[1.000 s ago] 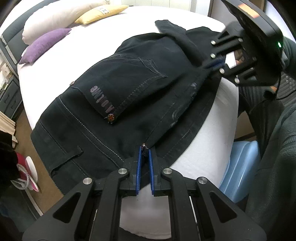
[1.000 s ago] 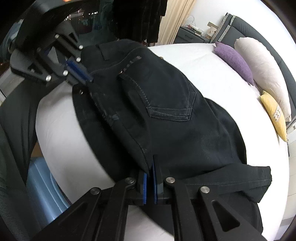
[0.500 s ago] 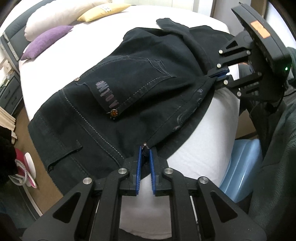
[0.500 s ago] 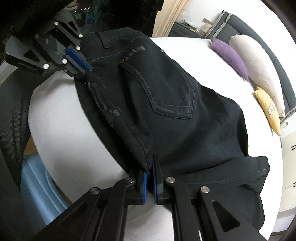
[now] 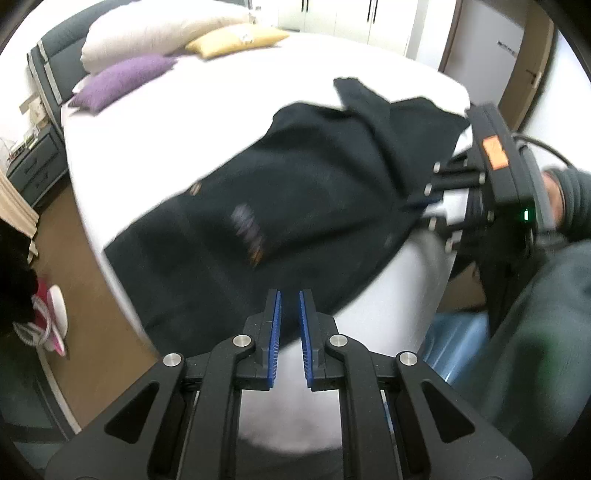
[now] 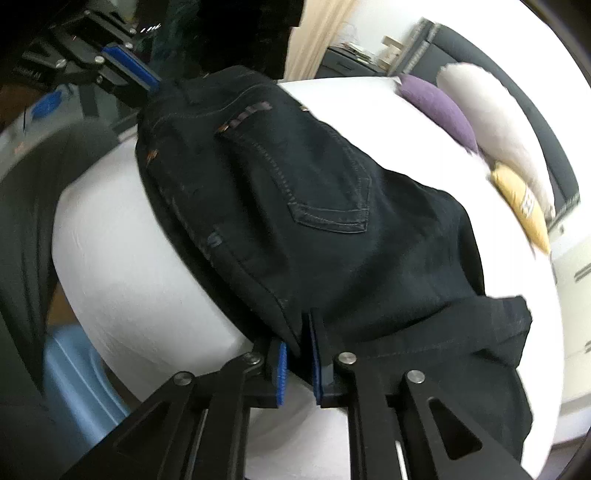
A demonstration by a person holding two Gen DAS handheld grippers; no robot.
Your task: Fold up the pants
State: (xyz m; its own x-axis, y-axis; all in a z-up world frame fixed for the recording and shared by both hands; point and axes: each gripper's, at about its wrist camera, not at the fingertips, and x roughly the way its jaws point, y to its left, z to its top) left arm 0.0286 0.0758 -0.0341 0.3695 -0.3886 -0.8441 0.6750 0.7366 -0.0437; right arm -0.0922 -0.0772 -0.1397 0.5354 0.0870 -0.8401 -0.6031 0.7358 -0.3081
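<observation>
Black pants (image 5: 295, 206) lie spread over the near corner of a white bed (image 5: 229, 96), the back pocket facing up and the waistband hanging past the mattress edge toward the left of the left wrist view. In that view the cloth is blurred.

The left claw (image 5: 290, 306) sits at the bottom centre of its own frame with its blue pads (image 5: 275, 332) slightly parted. The hem of the pants sits right at the tips, and a strip of white bed shows between the pads lower down; whether any cloth is pinched between the tips I cannot tell. In the right wrist view this same claw appears in the upper left of the frame, its blue pad just beside the waistband corner.

The right claw (image 6: 297, 354) is at the bottom centre of its frame, its pads a little apart with a fold of the pants' side seam running down between them. In the left wrist view it sits at the right edge of the frame, against the pants.

At the head of the bed lie a purple pillow (image 5: 122, 79), a white pillow (image 5: 159, 35) and a yellow pillow (image 5: 236, 38). A light blue bin (image 6: 77, 384) stands on the floor beside the bed.
</observation>
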